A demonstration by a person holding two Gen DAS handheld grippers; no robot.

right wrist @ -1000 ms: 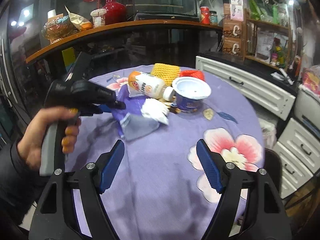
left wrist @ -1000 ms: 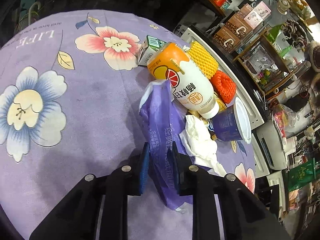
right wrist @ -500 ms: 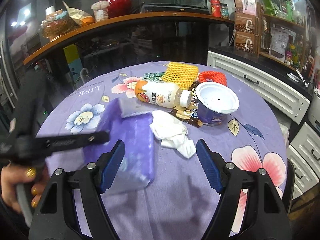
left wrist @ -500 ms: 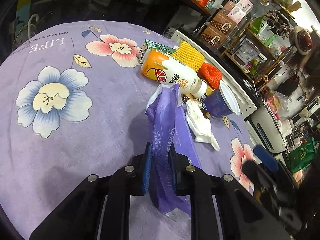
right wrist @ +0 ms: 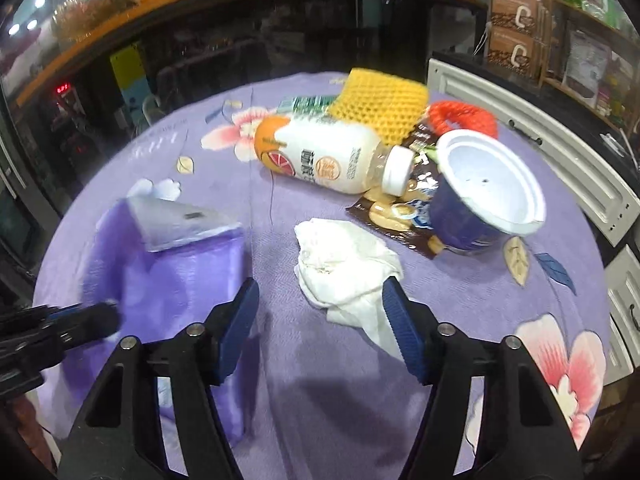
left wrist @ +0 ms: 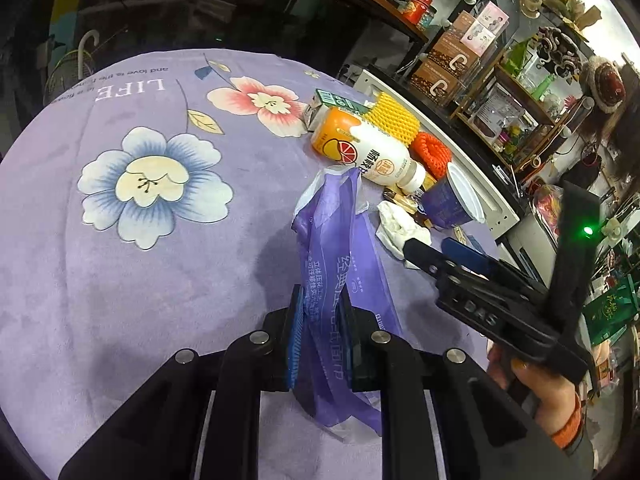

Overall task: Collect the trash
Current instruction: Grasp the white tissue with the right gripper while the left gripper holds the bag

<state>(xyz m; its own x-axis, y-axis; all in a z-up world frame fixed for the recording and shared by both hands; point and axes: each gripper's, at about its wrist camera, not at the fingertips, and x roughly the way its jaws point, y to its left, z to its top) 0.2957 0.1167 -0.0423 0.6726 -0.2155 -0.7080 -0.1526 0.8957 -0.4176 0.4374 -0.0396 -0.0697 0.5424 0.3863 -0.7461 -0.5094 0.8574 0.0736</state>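
My left gripper (left wrist: 320,300) is shut on a thin purple plastic bag (left wrist: 340,240), which hangs limp over the table; the bag (right wrist: 172,280) also shows at the left of the right wrist view. My right gripper (right wrist: 321,286) hovers low over a crumpled white tissue (right wrist: 340,264), jaws closing, the tissue's near end between the fingers, pads not pressing. Behind the tissue lie an orange-and-white drink bottle (right wrist: 324,160), a tipped blue cup (right wrist: 464,224), a brown snack wrapper (right wrist: 400,216), yellow foam net (right wrist: 380,104), red foam net (right wrist: 464,116) and a green carton (right wrist: 308,102).
The round table wears a purple flowered cloth (left wrist: 160,280). White cabinet drawers (right wrist: 560,160) run close along the right side. Shelves with boxes and jars (left wrist: 460,60) stand behind. A person's hand (left wrist: 540,392) holds the right gripper (left wrist: 428,245) beside the bag.
The right gripper has moved forward and down over the tissue and its jaws have narrowed. The left gripper has drawn back with the bag, and the right gripper has entered its view.
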